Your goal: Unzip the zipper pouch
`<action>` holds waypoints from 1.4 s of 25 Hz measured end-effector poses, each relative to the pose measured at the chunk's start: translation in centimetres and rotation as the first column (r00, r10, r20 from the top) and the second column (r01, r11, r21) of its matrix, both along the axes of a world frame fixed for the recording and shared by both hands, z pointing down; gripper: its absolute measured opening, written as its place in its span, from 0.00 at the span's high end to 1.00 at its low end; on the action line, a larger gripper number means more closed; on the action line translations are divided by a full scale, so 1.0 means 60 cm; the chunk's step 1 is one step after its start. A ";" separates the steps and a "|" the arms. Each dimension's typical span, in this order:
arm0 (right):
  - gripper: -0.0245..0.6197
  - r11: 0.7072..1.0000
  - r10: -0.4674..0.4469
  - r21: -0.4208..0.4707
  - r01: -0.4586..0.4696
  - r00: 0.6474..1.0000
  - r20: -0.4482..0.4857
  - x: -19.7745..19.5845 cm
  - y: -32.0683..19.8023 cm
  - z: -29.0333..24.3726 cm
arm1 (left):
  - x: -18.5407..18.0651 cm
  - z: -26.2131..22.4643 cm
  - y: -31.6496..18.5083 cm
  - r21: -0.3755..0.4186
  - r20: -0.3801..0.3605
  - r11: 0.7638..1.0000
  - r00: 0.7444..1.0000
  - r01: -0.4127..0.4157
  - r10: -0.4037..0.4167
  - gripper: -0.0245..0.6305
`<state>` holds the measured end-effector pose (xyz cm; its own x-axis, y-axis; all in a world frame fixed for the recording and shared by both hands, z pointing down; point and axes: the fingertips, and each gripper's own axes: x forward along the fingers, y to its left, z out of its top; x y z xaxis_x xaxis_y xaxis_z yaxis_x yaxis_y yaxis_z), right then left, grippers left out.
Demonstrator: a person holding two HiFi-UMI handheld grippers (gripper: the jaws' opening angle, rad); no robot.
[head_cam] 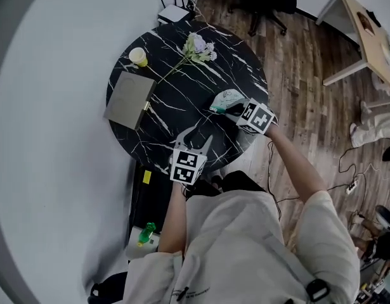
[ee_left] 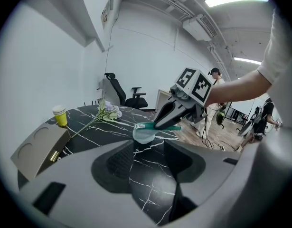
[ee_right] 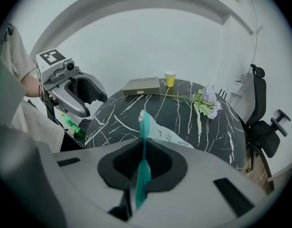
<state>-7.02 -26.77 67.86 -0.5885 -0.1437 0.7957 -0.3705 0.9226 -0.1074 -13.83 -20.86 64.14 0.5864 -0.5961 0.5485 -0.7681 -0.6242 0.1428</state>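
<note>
The zipper pouch (head_cam: 224, 99) is pale with a teal zipper edge (ee_right: 145, 126). It hangs above the right side of the round black marble table (head_cam: 182, 116). My right gripper (head_cam: 231, 109) is shut on that teal edge, and the strip runs straight between its jaws in the right gripper view, where the pale body (ee_right: 173, 137) hangs beyond them. In the left gripper view the pouch (ee_left: 145, 134) dangles from the right gripper (ee_left: 165, 121) just above the tabletop. My left gripper (head_cam: 196, 140) hovers over the near table edge, open, with only the tabletop showing between its jaws.
On the table's far side lie a flower bunch (head_cam: 196, 49), a yellow cup (head_cam: 138, 56) and a flat grey box (head_cam: 129, 99). A green bottle (head_cam: 146, 233) stands on the floor by the person. An office chair (ee_right: 259, 122) stands past the table.
</note>
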 end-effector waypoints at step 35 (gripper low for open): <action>0.92 0.974 -0.188 -0.059 0.219 0.926 0.329 0.021 0.093 -0.234 | 0.097 -0.153 -0.033 0.224 -0.038 0.932 0.953 -0.284 0.300 0.87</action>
<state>-5.76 -21.17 53.84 -0.8220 0.0713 0.5649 -0.1080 0.9546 -0.2777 -7.99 -22.85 54.94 0.7849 -0.4908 0.3782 -0.5400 -0.8412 0.0290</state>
